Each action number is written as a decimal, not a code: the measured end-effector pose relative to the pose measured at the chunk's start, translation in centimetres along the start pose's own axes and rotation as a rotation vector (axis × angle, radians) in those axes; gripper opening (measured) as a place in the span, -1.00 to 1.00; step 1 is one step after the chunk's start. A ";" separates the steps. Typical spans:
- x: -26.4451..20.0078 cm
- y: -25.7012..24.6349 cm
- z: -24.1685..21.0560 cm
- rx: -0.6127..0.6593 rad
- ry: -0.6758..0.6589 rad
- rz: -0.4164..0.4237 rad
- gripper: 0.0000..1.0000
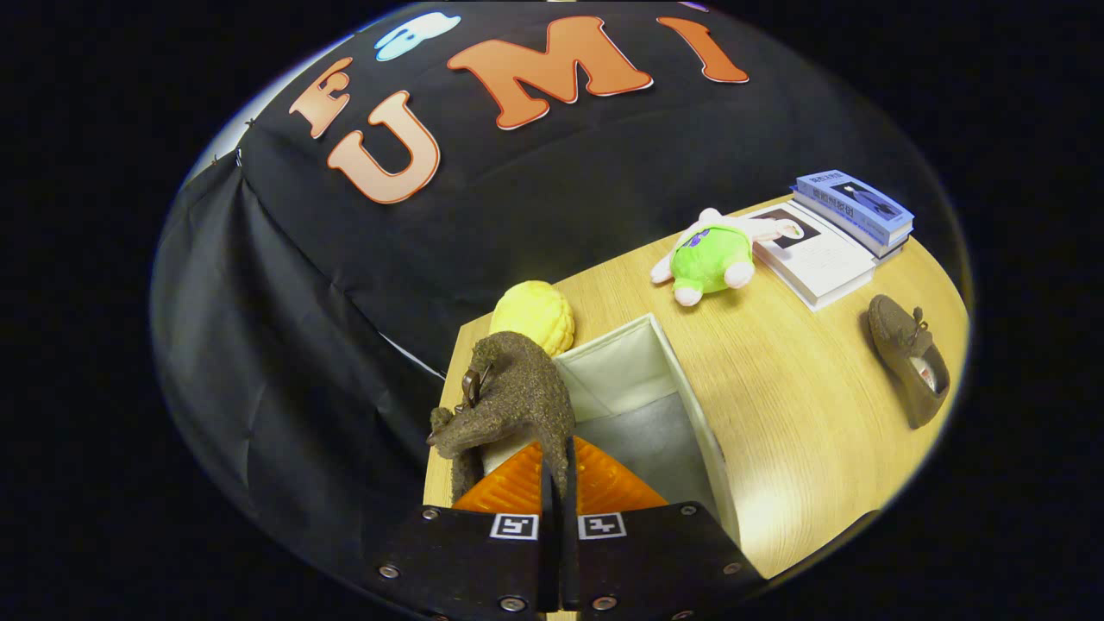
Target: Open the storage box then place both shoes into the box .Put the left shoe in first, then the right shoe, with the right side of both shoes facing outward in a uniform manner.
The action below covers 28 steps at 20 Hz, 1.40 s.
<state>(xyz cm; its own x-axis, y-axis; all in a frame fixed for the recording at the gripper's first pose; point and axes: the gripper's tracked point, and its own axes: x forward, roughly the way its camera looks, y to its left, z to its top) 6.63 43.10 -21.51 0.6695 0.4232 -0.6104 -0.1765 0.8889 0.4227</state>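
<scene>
My gripper (556, 470) is shut on a brown suede shoe (513, 397), its orange fingers (509, 492) pinching the shoe's thin rim. The shoe hangs toe-up over the left side of the open white storage box (681, 405), which stands on the wooden table just ahead of the fingers. The box's pale inside shows, with a grey floor. A second brown shoe (910, 358) lies on the table far to the right of the box, its opening facing toward me.
A yellow corn-shaped toy (535, 315) sits right behind the box. A green and white plush toy (711, 254) lies further back, next to a stack of books (832, 233). The wooden table (793, 414) ends just left of the box.
</scene>
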 end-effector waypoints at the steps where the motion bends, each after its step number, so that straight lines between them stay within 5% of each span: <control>1: 0.3 0.1 -0.4 -0.004 0.004 -0.006 -0.95; 5: 1.4 1.6 -2.5 -0.002 0.049 0.049 -0.78; 10: -0.4 2.1 0.1 -0.051 -0.033 0.062 0.74; 12: -0.9 1.4 1.1 -0.072 -0.053 0.062 0.96; 28: -7.9 -12.0 10.5 -0.262 -0.245 -0.083 0.96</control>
<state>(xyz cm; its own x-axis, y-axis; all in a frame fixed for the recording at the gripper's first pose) 11.04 27.20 -14.70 0.8368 0.3215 -0.4433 -0.2718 0.9466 0.1735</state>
